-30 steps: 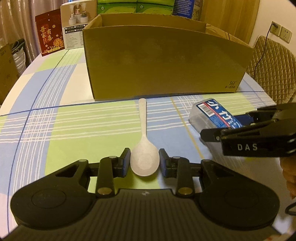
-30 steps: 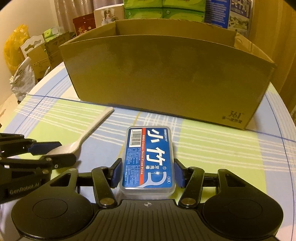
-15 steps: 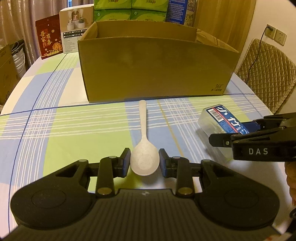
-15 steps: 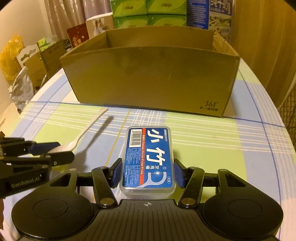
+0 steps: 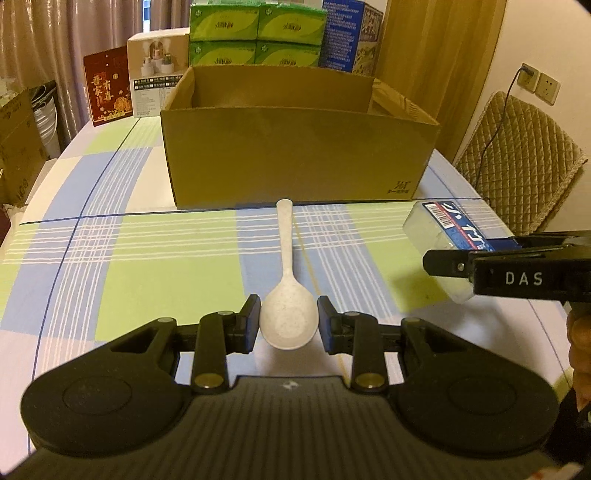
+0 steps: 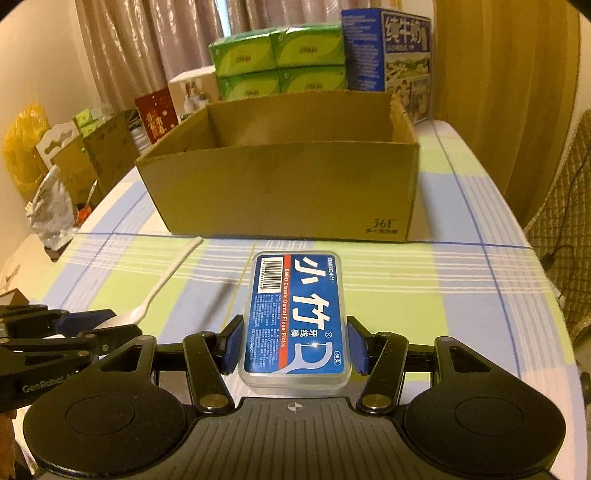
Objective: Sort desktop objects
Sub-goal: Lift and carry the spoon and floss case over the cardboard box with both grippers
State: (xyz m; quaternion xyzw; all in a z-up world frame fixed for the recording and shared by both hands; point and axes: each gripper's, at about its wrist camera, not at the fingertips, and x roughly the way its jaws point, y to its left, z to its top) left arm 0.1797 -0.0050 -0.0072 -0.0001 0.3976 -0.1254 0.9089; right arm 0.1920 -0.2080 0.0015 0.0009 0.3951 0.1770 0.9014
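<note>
My left gripper [image 5: 289,325] is shut on the bowl of a white plastic spoon [image 5: 288,280], whose handle points toward the open cardboard box [image 5: 295,155]. The spoon is held above the checked tablecloth. My right gripper [image 6: 295,345] is shut on a clear floss-pick box with a blue label [image 6: 295,314], also lifted off the table. The floss-pick box [image 5: 450,236] and the right gripper show at the right of the left wrist view. The spoon [image 6: 162,284] and left gripper show at the left of the right wrist view. The cardboard box [image 6: 288,184] stands ahead.
Green tissue packs [image 5: 258,33], a blue carton [image 6: 388,51], a red box [image 5: 107,88] and a white box [image 5: 157,74] stand behind the cardboard box. A quilted chair [image 5: 517,158] is at the right. Bags and cartons [image 6: 55,177] crowd beyond the table's left edge.
Both grippers have risen and drawn back with their loads. The cardboard box looks farther and lower, and its inside shows now. The spoon casts a shadow on the cloth.
</note>
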